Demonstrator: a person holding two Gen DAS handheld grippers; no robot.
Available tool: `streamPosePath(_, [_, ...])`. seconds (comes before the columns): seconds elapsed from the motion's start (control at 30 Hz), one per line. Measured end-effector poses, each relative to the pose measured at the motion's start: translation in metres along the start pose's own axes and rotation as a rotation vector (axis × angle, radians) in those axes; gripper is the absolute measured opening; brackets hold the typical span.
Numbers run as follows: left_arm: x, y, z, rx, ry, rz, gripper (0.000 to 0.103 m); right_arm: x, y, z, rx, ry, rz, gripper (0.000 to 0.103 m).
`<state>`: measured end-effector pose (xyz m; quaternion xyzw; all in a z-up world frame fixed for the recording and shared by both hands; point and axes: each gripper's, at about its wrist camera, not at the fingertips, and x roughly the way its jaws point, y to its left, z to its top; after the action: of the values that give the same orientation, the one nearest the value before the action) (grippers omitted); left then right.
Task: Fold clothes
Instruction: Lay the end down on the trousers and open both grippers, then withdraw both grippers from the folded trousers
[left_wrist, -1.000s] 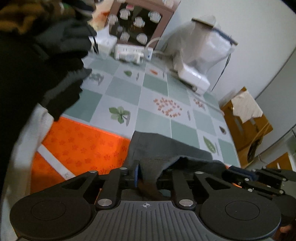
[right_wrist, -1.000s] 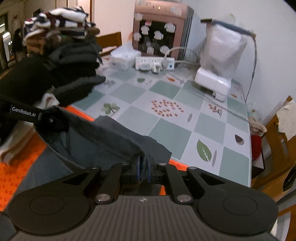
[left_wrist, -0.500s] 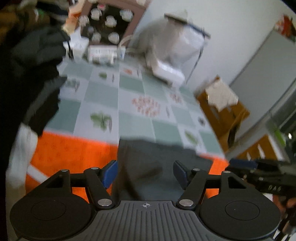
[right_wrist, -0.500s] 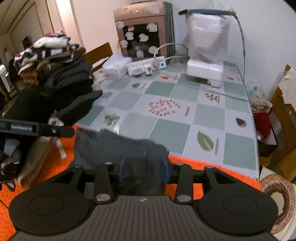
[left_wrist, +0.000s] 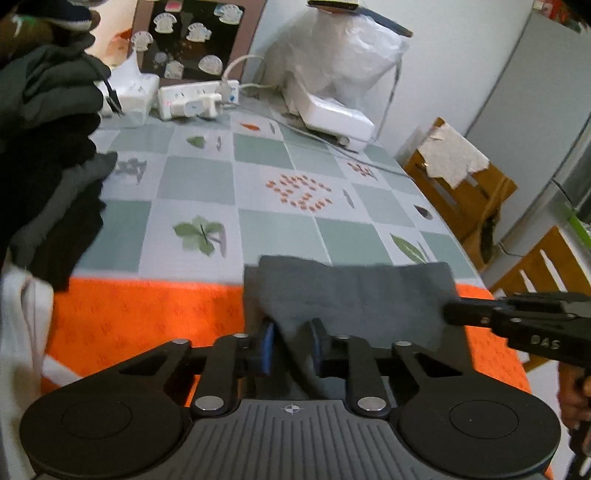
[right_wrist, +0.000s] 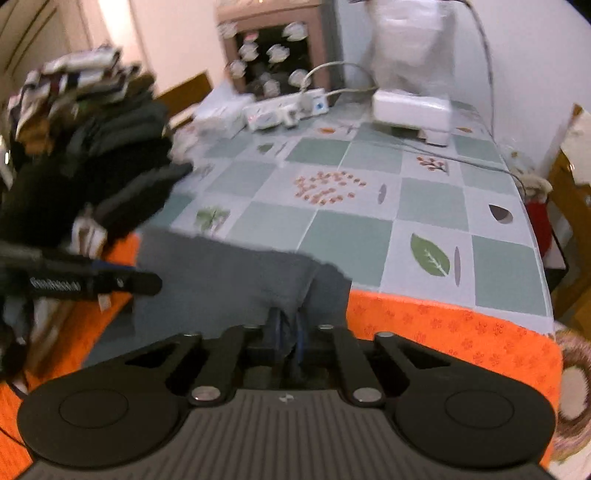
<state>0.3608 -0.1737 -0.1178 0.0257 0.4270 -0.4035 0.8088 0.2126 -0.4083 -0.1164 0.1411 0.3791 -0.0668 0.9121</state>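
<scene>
A dark grey garment (left_wrist: 354, 295) lies flat across the orange mat (left_wrist: 147, 314), its far edge over the checked tablecloth. My left gripper (left_wrist: 291, 343) is at the garment's near edge, jaws closing with a raised fold of the cloth pinched between the pads. In the right wrist view the same garment (right_wrist: 221, 280) spreads leftward. My right gripper (right_wrist: 290, 332) is closing tight on a fold at its near right corner. Each gripper shows in the other's view: the right gripper (left_wrist: 448, 314) from the right, the left gripper (right_wrist: 155, 284) from the left.
A tall pile of dark and striped clothes (right_wrist: 92, 155) stands at the left, with white cloth (left_wrist: 18, 332) below it. A power strip (left_wrist: 195, 99) and a covered white appliance (left_wrist: 332, 118) sit at the back. Wooden chairs (left_wrist: 461, 184) stand off the table's right edge.
Both grippers held the garment raised, opened over it as it settled flat on the mat, and have now shut on folds at its near edge, slightly lower.
</scene>
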Motion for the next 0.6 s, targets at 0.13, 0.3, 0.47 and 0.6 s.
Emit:
streamPosePath(0.13, [0.012,0.006,0.006,-0.036,0.001,0.031,0.023,0.006,-0.01,0.001,0.037,-0.003,-0.041,0.01])
streamPosePath(0.3, [-0.007,0.015,0.004,-0.082,-0.068,0.048,0.028,-0.007,-0.012,0.001,0.016,-0.043,-0.07,0.034])
streamPosePath(0.47, [-0.05,0.017,-0.001,-0.088,-0.11,0.066,0.039,-0.045,-0.008,-0.006,-0.037,-0.057,-0.079,0.04])
streamPosePath(0.6, [-0.094,0.01,-0.014,-0.051,-0.13,0.084,0.046,-0.085,0.0,-0.019,-0.075,-0.062,-0.087,0.045])
